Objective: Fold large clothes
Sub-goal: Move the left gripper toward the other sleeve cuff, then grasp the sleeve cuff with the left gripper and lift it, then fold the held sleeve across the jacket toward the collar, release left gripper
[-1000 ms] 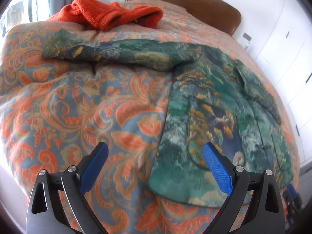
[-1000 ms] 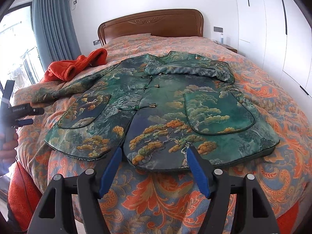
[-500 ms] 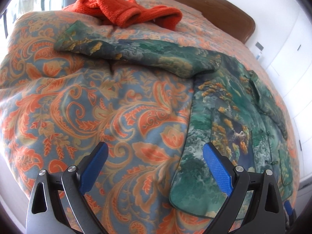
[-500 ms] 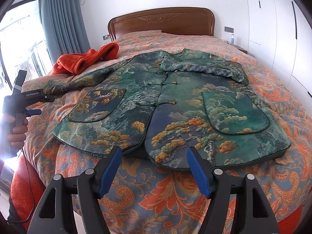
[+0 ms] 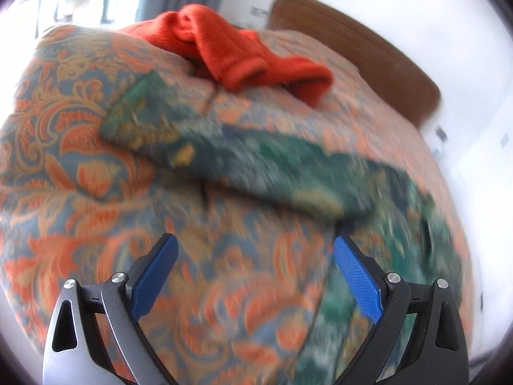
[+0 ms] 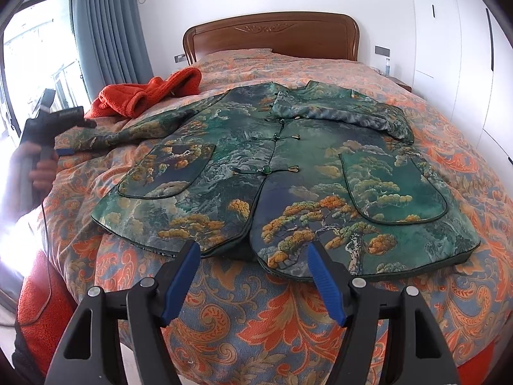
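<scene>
Jacket spread flat, one sleeve still out

A paisley-covered bed point(image 6: 320, 330) carries the green brocade jacket point(image 6: 288, 166), laid front-up with its collar toward twelve o'clock. Its outstretched sleeve point(image 5: 224, 150) runs from ten to four o'clock ahead of the left gripper point(image 5: 253, 256), the nearer one. The right gripper point(image 6: 253, 250) hovers at the hem. Both stand wide open, empty.

jacket point(image 6: 282, 166) spread on bed point(image 6: 263, 317), fleece point(image 6: 144, 93) behind its outstretched sleeve point(image 5: 224, 157), seemingly just apart
</scene>
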### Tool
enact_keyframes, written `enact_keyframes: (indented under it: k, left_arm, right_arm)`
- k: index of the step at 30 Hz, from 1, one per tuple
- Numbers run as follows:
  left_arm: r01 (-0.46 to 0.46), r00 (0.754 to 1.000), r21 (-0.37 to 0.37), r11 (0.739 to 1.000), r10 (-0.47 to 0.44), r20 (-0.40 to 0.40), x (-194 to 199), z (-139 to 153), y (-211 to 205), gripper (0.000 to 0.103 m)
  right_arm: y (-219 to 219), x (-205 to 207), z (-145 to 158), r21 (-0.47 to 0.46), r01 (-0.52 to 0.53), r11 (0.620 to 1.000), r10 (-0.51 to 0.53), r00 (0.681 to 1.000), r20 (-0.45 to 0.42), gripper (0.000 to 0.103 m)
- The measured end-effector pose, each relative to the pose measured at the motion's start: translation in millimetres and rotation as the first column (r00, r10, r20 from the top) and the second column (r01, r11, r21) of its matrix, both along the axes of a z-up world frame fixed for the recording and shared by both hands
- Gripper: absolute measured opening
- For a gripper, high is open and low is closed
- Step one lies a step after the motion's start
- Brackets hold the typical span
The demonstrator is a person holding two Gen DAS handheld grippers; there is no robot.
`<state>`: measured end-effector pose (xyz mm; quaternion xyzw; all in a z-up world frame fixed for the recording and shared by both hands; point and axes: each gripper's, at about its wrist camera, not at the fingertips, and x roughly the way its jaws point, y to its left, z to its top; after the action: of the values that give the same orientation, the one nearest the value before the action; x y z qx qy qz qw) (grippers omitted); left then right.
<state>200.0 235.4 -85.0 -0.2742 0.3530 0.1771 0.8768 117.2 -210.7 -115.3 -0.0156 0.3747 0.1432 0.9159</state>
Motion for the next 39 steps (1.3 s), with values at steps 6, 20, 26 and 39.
enact_keyframes:
  k: [6, 20, 26, 39]
  left_arm:
    - [-0.186, 0.982, -0.12, 0.975, 0.185, -0.019, 33.8, -21.8, 65.6, 0.098]
    - [-0.264, 0.964, -0.074, 0.962, 0.265, 0.001, 80.0, -29.8, 106.2, 0.009]
    - [-0.023, 0.996, 0.386, 0.922, -0.011, 0.087, 92.9, 53.2, 1.6, 0.009]
    - [0.518, 0.786, 0.741, 0.428, -0.58, -0.215, 109.4, 23.3, -304.4, 0.016]
  right_arm:
    - [-1.0, -1.4, -3.8, -0.016, 0.004, 1.0, -0.005, 1.0, -0.011, 0.071]
    - [13.9, -2.8, -20.6, -0.032, -0.036, 0.999, 0.033, 0.997, -0.071, 0.071]
    - [13.3, -7.0, -23.6, -0.005, -0.038, 0.999, 0.038, 0.997, -0.068, 0.071]
    - [-11.7, -13.7, -19.0, 0.069, 0.02, 0.997, -0.017, 0.998, -0.054, 0.071]
